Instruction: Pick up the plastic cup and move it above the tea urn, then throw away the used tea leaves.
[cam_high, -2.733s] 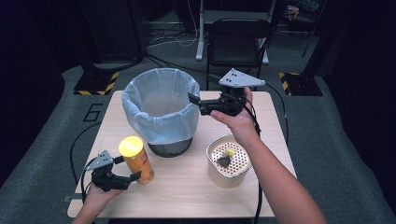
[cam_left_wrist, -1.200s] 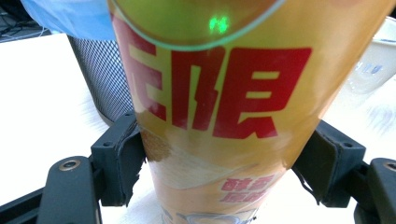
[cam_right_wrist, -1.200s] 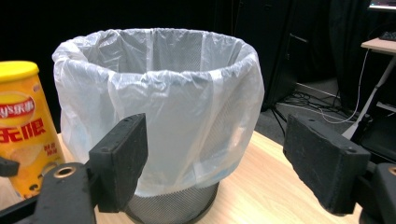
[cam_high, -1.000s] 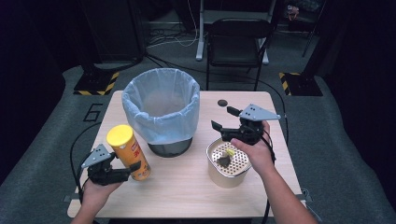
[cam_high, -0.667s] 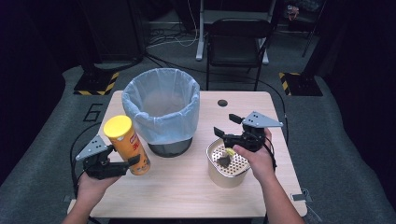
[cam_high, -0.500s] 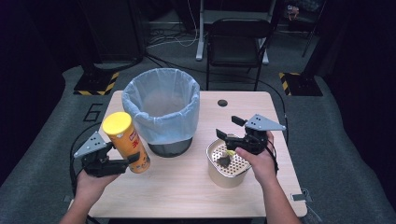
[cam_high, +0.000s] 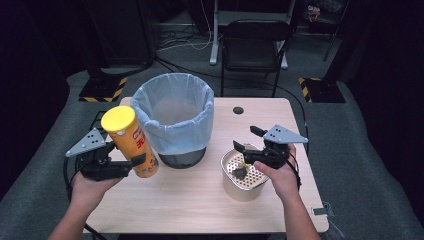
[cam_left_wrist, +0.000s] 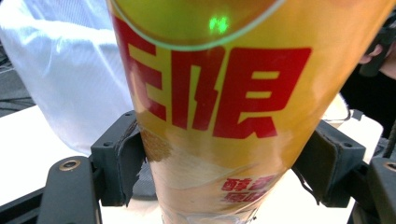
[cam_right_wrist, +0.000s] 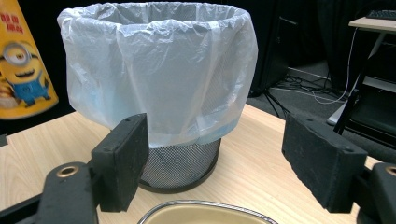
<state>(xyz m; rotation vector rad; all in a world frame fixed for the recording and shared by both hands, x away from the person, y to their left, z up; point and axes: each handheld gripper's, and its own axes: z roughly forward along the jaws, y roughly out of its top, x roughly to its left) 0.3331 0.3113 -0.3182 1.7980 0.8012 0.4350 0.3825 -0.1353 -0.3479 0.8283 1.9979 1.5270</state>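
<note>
Floor: grey carpet, cables trailing across it.
Furniture: black chair behind the light wooden tabletop.
Markers: yellow-black striped bases at both sides.
Light: dim, dark surroundings.

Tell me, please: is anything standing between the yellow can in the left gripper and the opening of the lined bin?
Nothing visible does. The left gripper holds the yellow can off the table beside the lined bin, whose mouth is open, with only air between them.
</note>
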